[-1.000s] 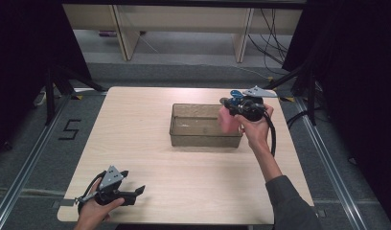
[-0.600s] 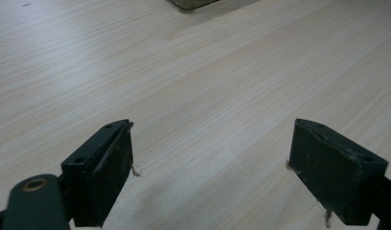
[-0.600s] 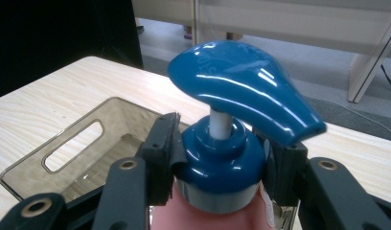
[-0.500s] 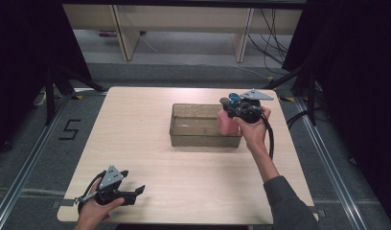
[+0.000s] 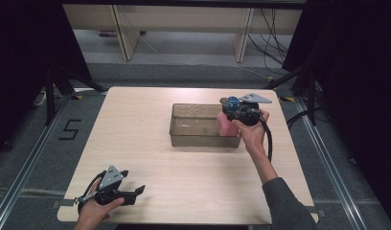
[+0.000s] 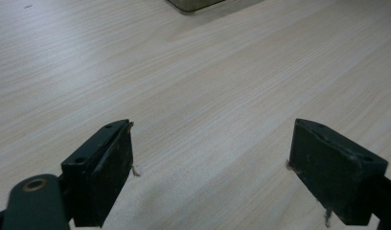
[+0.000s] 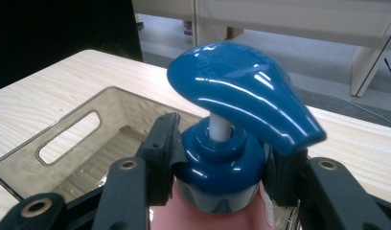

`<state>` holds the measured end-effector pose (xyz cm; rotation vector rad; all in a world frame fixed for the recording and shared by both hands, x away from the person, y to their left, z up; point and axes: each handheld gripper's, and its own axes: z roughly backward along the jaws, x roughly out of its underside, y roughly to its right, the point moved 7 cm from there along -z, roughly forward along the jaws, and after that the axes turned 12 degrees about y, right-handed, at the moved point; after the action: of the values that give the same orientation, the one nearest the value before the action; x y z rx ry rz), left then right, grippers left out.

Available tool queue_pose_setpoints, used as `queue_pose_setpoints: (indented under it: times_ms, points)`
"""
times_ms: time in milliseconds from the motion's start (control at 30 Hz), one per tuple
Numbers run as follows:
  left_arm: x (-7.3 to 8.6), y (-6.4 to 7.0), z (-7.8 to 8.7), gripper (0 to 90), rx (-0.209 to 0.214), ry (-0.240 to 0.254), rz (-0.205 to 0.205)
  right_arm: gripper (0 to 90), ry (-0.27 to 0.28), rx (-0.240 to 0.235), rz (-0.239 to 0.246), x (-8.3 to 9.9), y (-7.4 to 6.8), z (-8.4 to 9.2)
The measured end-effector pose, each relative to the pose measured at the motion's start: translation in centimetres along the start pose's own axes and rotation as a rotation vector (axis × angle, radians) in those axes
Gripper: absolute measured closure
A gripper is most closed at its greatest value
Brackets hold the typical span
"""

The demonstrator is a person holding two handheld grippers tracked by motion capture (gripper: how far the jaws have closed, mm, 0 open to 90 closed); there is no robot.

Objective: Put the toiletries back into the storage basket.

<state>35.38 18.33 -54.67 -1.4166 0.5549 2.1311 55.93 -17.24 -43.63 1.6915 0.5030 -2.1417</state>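
A pink pump bottle (image 5: 225, 125) with a blue pump head (image 7: 241, 91) is upright over the right end of a clear brown plastic bin (image 5: 193, 139). My right gripper (image 5: 232, 111) is shut on its blue collar (image 7: 217, 163), one black pad on each side. In the right gripper view the bin's wall with a handle slot (image 7: 69, 136) lies below and to the left. My left gripper (image 5: 131, 189) rests low at the table's front left corner, open, with bare wood between its pads (image 6: 107, 172). The bin's corner (image 6: 193, 5) shows far ahead in the left gripper view.
The light wooden table (image 5: 136, 124) stands on a grey floor with rails on both sides. A floor mark "5" (image 5: 71, 129) lies to the left. Shelf legs and cables sit beyond the far edge. A black cable (image 5: 269, 139) trails from the right gripper along the forearm.
The right hand has shifted slightly with the bottle, staying at the bin's right end. The left gripper has not moved.
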Motion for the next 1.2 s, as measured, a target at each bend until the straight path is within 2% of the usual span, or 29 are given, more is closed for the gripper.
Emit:
queue_pose_setpoints:
  times_ms: [67,133,200,267,300,333,367,400,433,467,567,600,733,767,800,933,967,1033,1067,1133,1200]
  points:
    - [0.0,0.0,0.0,14.8,-0.002,0.003,0.004,53.7,-0.008,0.001,-0.019,0.1,-0.1,0.0]
    - [-0.1,0.0,0.0,14.8,-0.002,0.004,0.004,53.8,-0.009,0.002,0.006,0.2,0.0,0.0]
    - [0.0,0.0,0.0,14.8,-0.001,0.0,0.0,53.8,-0.017,0.002,-0.017,0.4,-0.2,0.1]
    - [0.0,0.0,0.0,14.8,-0.003,0.004,0.004,53.7,-0.016,-0.007,-0.014,0.6,-0.2,0.0]
    - [0.0,0.0,0.0,14.9,-0.002,0.004,0.002,53.8,-0.012,-0.004,0.003,0.7,0.0,0.0]
    - [0.0,0.0,0.0,14.8,0.0,0.001,-0.001,53.8,-0.017,0.005,-0.019,0.9,-0.2,0.0]
    - [0.0,0.0,0.0,14.8,0.002,0.002,0.0,53.8,-0.018,-0.003,0.005,1.0,0.1,-0.1]
    - [0.0,0.0,0.0,14.8,0.001,0.004,0.003,53.8,-0.031,0.004,-0.041,1.2,-0.2,0.1]
    - [-0.1,0.0,0.0,14.8,0.0,0.005,0.004,53.8,-0.025,-0.004,-0.003,1.3,0.1,-0.1]
    - [-0.1,-0.1,0.0,14.8,-0.007,0.006,0.004,53.8,-0.02,-0.004,0.006,1.4,0.2,-0.1]
    - [0.0,0.0,0.0,14.8,-0.002,0.001,0.004,53.8,-0.032,-0.005,-0.029,1.8,0.1,0.0]
    - [0.0,0.0,0.0,14.8,-0.001,0.002,0.004,53.7,-0.026,-0.008,0.004,1.8,0.4,-0.1]
    - [0.0,0.0,0.0,14.8,-0.003,0.005,0.003,53.8,-0.03,0.001,-0.028,2.2,0.4,0.1]
    - [0.0,0.0,0.0,14.8,-0.003,0.005,0.004,53.8,-0.03,0.003,0.001,2.3,0.6,0.1]
    - [0.0,0.0,0.0,14.8,-0.003,0.01,0.012,53.7,-0.031,0.003,-0.019,2.4,0.5,0.1]
    - [0.0,0.0,-0.1,14.8,0.003,0.01,0.007,53.8,-0.035,0.006,-0.02,2.7,0.6,0.2]
    - [0.0,0.0,-0.1,14.8,0.004,0.008,0.005,53.8,-0.036,0.006,-0.034,2.8,0.6,0.3]
    - [0.0,0.0,0.0,14.8,-0.004,0.006,0.005,53.8,-0.035,0.003,-0.018,2.9,0.8,0.4]
    - [0.0,-0.1,0.0,14.8,-0.003,0.006,0.002,53.7,-0.039,0.009,-0.037,3.0,0.6,0.5]
    - [0.0,0.0,0.0,14.8,-0.004,0.006,0.005,53.7,-0.03,0.001,-0.021,3.0,0.8,0.5]
    - [0.0,-0.1,0.0,14.9,-0.003,0.006,0.003,53.8,-0.032,-0.007,-0.026,3.0,0.6,0.6]
